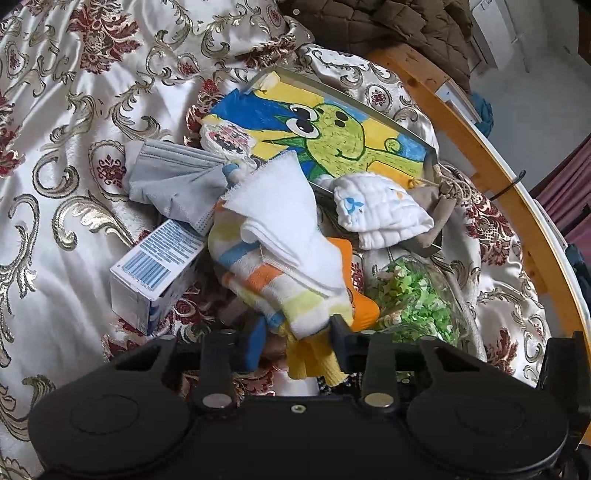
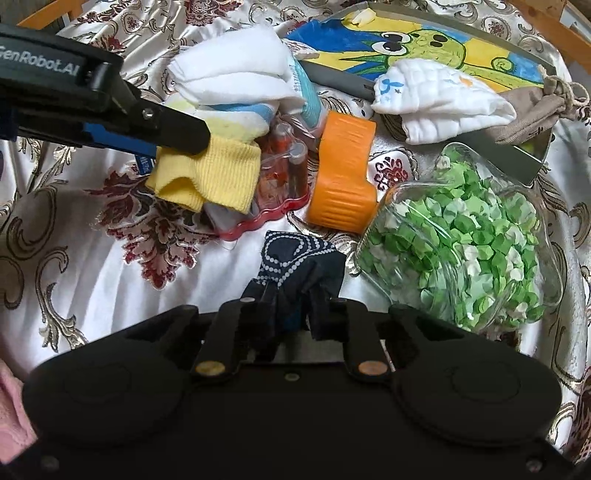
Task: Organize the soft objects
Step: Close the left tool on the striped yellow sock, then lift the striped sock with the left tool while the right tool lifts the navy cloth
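On the bed [image 2: 92,266], the left gripper [image 2: 173,146] pinches the yellow cuff of a striped sock [image 2: 210,171] between its fingers. Right of it lie an orange block [image 2: 343,173] and a jar of green paper stars [image 2: 469,240]. The right gripper [image 2: 291,302] clamps a dark dotted cloth [image 2: 299,258].

A home bedroom: ahead of the tongs lies a satin bedspread [image 1: 74,177] with gold and maroon scrolls, edged on the right by a wooden bed frame [image 1: 476,147]. A brown quilted jacket [image 1: 388,26] lies beyond; a child's drawing [image 1: 332,129] rests ahead.
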The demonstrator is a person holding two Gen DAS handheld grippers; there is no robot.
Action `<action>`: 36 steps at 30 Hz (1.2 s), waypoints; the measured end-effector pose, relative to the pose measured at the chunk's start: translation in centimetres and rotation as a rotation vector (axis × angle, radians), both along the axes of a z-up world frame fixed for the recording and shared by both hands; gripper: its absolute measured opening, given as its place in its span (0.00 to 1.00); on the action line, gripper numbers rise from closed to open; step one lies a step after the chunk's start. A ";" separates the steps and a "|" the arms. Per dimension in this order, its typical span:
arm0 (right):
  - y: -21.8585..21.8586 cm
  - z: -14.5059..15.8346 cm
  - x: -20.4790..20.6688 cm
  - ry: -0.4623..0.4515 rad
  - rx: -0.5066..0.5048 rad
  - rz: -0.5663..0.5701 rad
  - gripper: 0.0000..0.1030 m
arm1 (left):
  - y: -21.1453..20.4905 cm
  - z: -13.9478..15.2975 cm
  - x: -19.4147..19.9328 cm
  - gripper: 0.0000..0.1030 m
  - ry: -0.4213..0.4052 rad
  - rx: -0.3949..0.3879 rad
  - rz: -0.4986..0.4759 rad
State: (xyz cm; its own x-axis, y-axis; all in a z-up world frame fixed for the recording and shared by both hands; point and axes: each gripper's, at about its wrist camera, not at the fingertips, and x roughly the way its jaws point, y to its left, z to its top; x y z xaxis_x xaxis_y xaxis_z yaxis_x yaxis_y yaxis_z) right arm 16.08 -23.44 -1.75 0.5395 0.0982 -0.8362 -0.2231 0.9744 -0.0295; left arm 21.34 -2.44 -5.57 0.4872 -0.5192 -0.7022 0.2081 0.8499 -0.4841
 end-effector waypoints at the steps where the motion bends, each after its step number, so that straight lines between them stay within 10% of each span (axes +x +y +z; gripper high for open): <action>1: 0.1 0.2 -0.1 -0.007 0.006 0.004 0.09 | 0.0 0.0 0.0 0.31 0.004 -0.007 -0.006; 23: -1.8 7.0 -4.6 -0.243 0.122 -0.034 0.05 | -0.9 4.4 -6.6 0.15 -0.120 0.039 -0.098; 36: -6.9 10.1 -6.4 -0.360 0.218 -0.171 0.05 | -0.3 6.5 -8.6 0.15 -0.172 -0.264 -0.266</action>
